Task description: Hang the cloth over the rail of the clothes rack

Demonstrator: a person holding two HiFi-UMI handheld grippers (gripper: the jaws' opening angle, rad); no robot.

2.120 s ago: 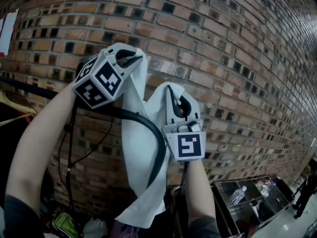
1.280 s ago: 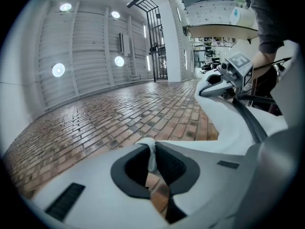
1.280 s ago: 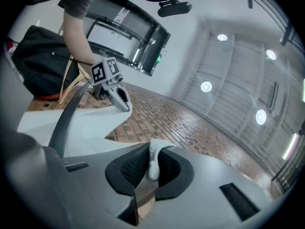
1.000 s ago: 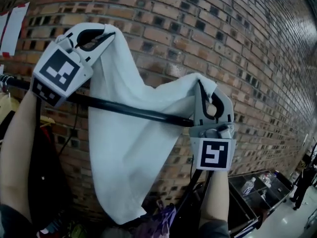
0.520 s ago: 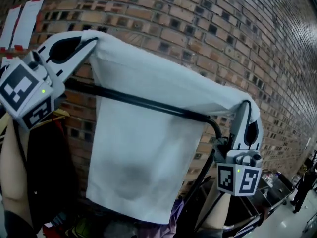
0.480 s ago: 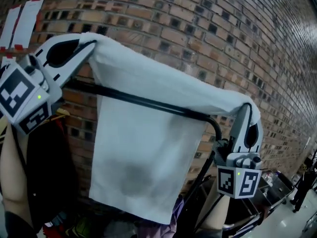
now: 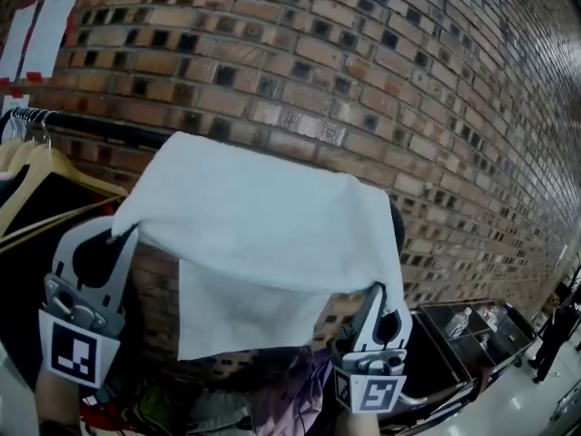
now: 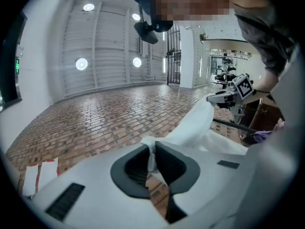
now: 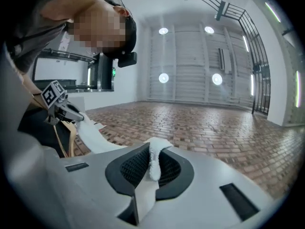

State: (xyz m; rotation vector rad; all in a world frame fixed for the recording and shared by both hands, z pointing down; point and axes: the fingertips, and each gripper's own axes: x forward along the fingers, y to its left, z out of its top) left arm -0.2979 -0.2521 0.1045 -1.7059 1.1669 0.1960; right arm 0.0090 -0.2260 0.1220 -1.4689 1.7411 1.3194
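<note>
The white cloth [image 7: 263, 212] lies draped over the black rail [image 7: 100, 127] of the clothes rack, one half falling behind the rail, the other pulled toward me. My left gripper [image 7: 125, 232] is shut on the near left corner, below the rail. In the left gripper view its pads [image 8: 152, 152] pinch a fold of the cloth [image 8: 195, 125]. My right gripper [image 7: 376, 289] is shut on the near right corner, also below the rail. In the right gripper view a thick white fold sits squeezed between its pads [image 9: 155, 159]. The rail's right end is hidden by the cloth.
A brick wall [image 7: 381, 80] stands right behind the rack. Wooden hangers [image 7: 41, 166] with dark clothes hang on the rail at the left. Paper sheets [image 7: 41, 34] are taped to the wall. A metal cart [image 7: 467, 334] with bottles stands at the lower right.
Both grippers have come down from above the rail to below it, pulling the near edge of the cloth down. The cloth now rests across the rail.
</note>
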